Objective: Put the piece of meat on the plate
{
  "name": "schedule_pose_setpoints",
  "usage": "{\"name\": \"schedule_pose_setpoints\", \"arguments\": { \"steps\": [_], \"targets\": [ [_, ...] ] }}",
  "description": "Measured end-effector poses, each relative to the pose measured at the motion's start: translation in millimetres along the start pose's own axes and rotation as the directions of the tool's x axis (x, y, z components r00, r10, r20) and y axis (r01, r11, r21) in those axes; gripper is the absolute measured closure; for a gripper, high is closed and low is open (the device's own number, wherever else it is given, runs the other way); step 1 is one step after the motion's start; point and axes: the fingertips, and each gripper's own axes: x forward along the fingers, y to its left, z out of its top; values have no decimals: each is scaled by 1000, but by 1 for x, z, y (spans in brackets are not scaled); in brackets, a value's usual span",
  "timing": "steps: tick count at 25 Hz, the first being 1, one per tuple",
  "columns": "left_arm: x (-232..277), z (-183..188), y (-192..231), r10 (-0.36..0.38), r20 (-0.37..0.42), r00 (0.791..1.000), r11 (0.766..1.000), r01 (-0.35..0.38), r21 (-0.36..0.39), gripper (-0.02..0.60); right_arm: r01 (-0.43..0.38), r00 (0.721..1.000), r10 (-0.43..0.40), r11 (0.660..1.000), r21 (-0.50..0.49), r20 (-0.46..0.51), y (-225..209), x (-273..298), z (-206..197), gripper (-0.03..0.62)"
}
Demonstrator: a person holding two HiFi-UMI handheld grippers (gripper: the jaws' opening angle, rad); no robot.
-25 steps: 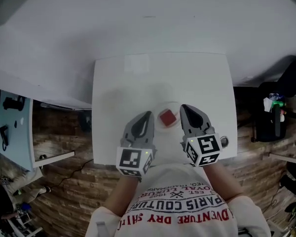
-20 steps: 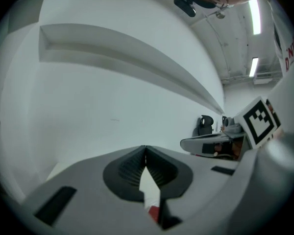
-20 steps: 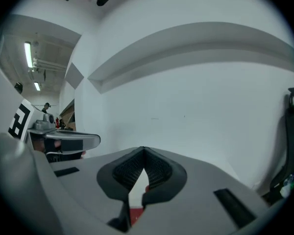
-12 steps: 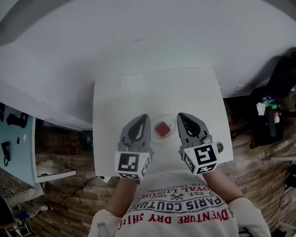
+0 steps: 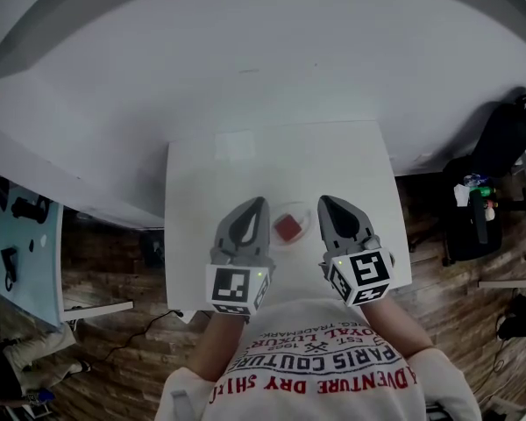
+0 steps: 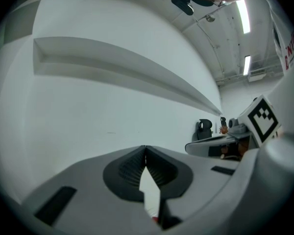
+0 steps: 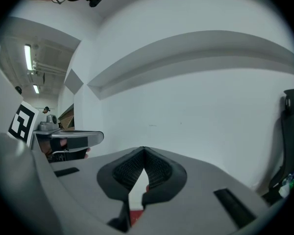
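A red piece of meat lies on a small white plate near the middle of the white table. My left gripper hovers just left of the plate and my right gripper just right of it, both above the table. Both are shut with nothing between the tips. The left gripper view shows its closed jaws against a white wall, with a sliver of red meat low down. Past the closed jaws in the right gripper view, a bit of red meat also shows.
The table stands against a white wall. A black chair and a stand with bottles are at the right. A pale blue desk is at the left. The floor is wood.
Both grippers have risen from the table and stay beside the plate. The head view has pulled back, so the table looks smaller. The meat has not moved.
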Motion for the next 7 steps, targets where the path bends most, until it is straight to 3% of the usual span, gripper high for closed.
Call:
{"name": "schedule_pose_setpoints", "arguments": {
  "steps": [7],
  "targets": [
    [0,2,-3,-4,-7,1000,1000,4,-9,575,-2,1000,2,1000,3,1,3,-4,5,582]
  ]
}}
